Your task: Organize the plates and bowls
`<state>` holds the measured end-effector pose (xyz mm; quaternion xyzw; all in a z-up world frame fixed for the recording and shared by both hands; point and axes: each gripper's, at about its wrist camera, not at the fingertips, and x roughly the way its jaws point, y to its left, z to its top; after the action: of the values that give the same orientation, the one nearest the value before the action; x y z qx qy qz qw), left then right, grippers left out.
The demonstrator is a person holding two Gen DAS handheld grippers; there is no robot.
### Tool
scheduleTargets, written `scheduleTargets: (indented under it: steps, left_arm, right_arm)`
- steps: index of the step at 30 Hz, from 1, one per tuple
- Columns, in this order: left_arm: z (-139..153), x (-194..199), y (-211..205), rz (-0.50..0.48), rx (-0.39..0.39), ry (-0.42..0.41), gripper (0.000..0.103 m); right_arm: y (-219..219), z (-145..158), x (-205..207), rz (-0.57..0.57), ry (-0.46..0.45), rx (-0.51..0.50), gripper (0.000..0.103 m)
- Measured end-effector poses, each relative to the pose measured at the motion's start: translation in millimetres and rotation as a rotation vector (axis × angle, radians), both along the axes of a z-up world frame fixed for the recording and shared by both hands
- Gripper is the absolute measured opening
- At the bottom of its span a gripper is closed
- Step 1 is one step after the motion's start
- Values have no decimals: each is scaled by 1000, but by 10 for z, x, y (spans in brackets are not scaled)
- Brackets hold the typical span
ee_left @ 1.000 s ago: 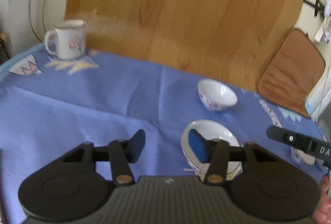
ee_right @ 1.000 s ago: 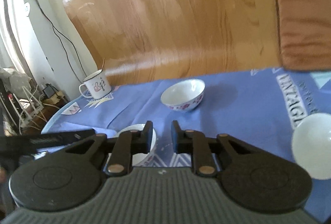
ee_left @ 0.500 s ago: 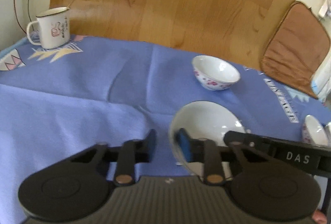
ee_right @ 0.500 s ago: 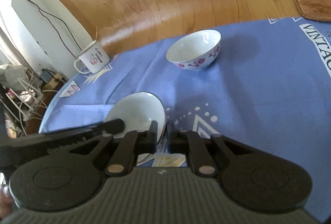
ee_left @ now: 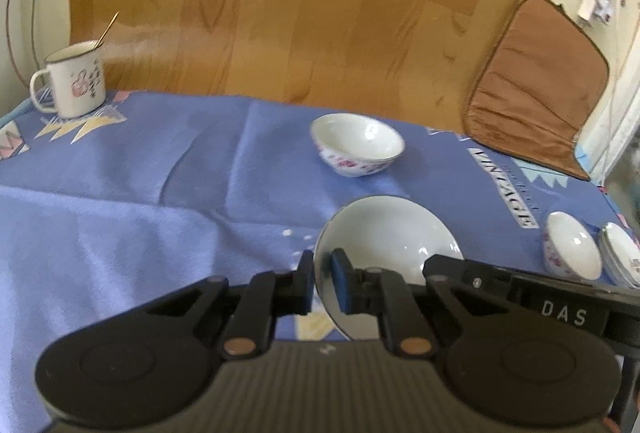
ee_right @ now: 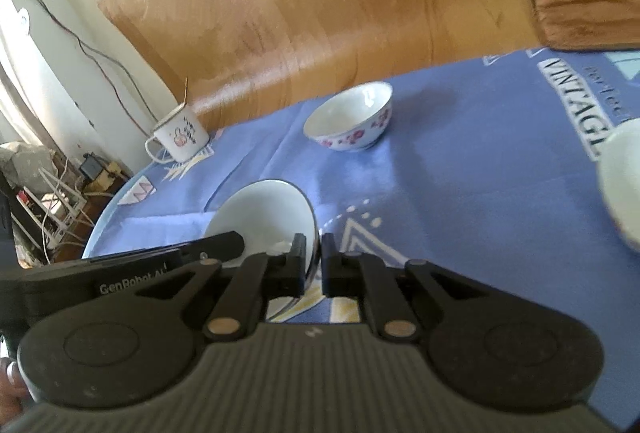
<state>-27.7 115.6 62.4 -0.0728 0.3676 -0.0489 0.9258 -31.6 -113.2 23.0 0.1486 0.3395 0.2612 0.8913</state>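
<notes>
A shallow white plate lies on the blue tablecloth, close in front of both grippers. My left gripper is shut on the plate's left rim, which stands thin between the pads. My right gripper is shut on the right rim of the same plate. Each view shows the other gripper's black side reaching in over the plate. Beyond the plate stands a flowered white bowl, upright and untouched.
A white enamel mug with a stick in it stands at the far left. Two small bowls sit at the right edge of the cloth. A wooden board and a brown cushion lean behind the table.
Both grippers have shut: the left one slid right until the plate's left rim sat between its pads, and the right one closed on the right rim.
</notes>
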Motion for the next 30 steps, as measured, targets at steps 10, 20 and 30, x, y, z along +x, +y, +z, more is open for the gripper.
scheduleTargets:
  steps: [10,20,30]
  left_arm:
    - [231,33,-602,-82,25,-55,11]
    - [371,190,-1457,-207,50,-84,11]
    - [268,347,-2182,-295,69,-73,12]
  right_arm:
    - [-509,166,-144,-108,-93,24,9]
    - [-1272,216,-236,-266,-153,63,9]
    - [-1797,118,-287,-401,-175,69,9]
